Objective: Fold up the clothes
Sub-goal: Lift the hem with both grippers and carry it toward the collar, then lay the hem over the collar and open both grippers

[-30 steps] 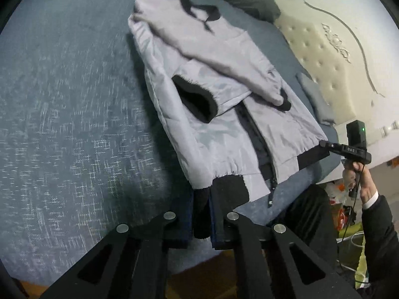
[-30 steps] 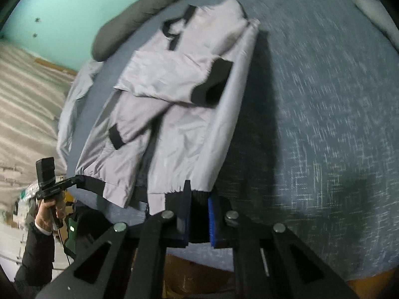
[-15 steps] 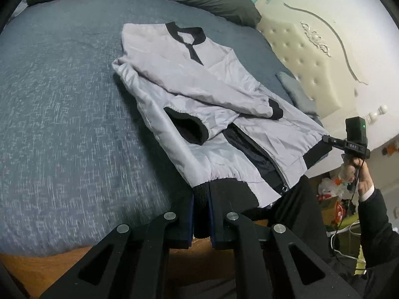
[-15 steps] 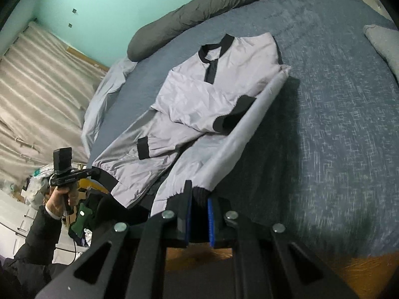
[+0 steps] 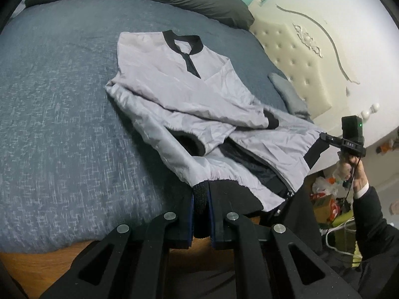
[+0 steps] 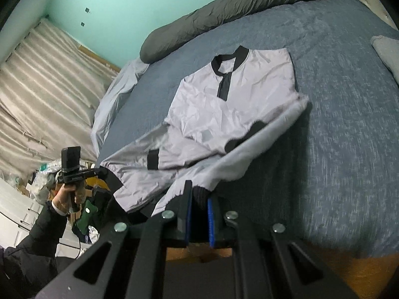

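Nearby — pillow [image 5: 286, 92], headboard [image 5: 299, 57]; both jaws clenched on jacket [image 5: 199, 94] hem [image 5: 200, 196] — off bed [image 5: 62, 112].

You've got a bed [image 5: 62, 124] with a blue-grey speckled cover, and a grey jacket [image 5: 199, 104] with black collar and cuffs lies on it, sleeves folded across the front, hem at the near edge. A long dark grey bolster [image 6: 237, 5] runs along the far side. A small grey folded cloth [image 5: 286, 92] sits beside the cream tufted headboard [image 5: 299, 57].
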